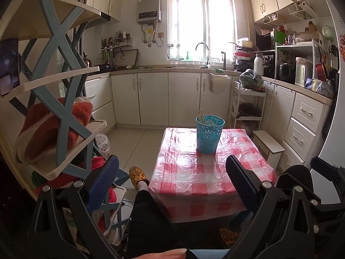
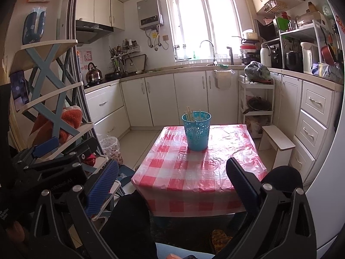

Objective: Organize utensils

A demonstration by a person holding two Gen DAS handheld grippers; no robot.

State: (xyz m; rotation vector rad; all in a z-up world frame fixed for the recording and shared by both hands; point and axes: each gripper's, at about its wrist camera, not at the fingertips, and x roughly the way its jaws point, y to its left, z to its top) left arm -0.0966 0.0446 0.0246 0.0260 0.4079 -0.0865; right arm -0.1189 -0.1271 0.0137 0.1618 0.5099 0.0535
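A blue perforated cup (image 1: 209,134) stands on the far half of a small table with a red-and-white checked plastic cover (image 1: 183,172). Several wooden chopsticks (image 1: 201,116) stand upright in it. The cup (image 2: 196,131) and chopsticks (image 2: 189,114) also show in the right wrist view. My left gripper (image 1: 172,185) is open and empty, held back near the table's front edge. My right gripper (image 2: 172,185) is open and empty, also before the front edge (image 2: 183,205). The left gripper's body (image 2: 54,157) shows at the left of the right wrist view.
A tiered shelf with blue X-braces (image 1: 58,99) stands close on the left, holding an orange slipper (image 1: 54,129). A small white stool (image 2: 278,140) stands right of the table. White kitchen cabinets (image 1: 168,97) and a trolley (image 1: 248,108) lie behind. The person's legs (image 1: 148,215) are below.
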